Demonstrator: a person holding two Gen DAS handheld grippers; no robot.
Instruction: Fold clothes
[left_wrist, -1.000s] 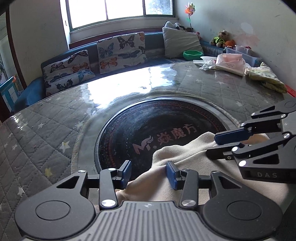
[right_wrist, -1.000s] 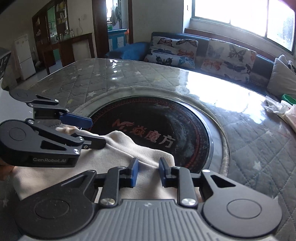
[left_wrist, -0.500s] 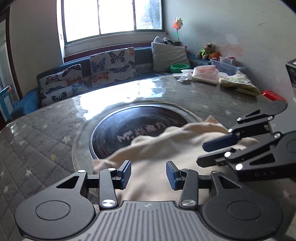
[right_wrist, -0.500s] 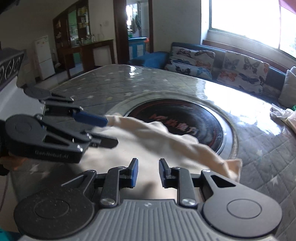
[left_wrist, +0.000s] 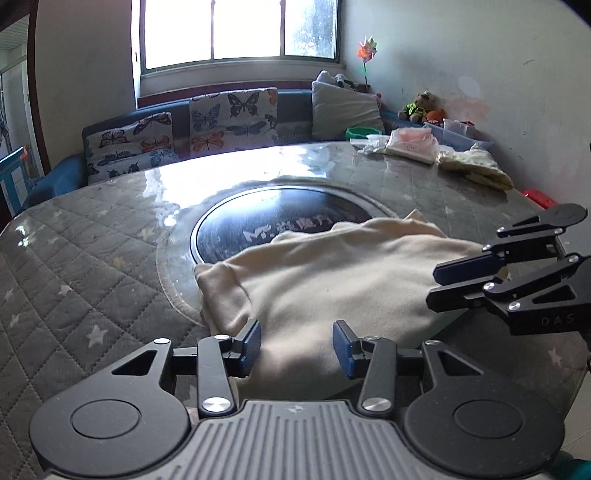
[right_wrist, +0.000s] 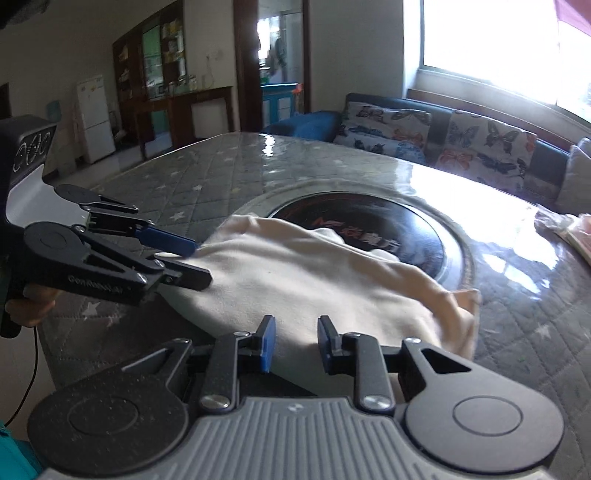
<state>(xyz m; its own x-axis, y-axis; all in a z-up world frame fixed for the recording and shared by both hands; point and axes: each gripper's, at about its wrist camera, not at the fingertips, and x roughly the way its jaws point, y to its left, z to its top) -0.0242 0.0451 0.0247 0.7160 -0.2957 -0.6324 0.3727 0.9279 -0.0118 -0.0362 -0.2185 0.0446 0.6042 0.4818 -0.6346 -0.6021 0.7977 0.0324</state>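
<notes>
The table (left_wrist: 92, 258) is broad and quilted under a slick clear cover, with open room far and left; clutter sits only at its far right edge. My cream garment (left_wrist: 332, 280) lies at the near edge, partly over the dark centre disc (left_wrist: 236, 229). I judge it soft, light, limp and prone to slide; hems and corners grip best. My left gripper (left_wrist: 296, 341) and right gripper (right_wrist: 293, 341) each stand part-open over cloth; whether they pinch it, I cannot tell.
</notes>
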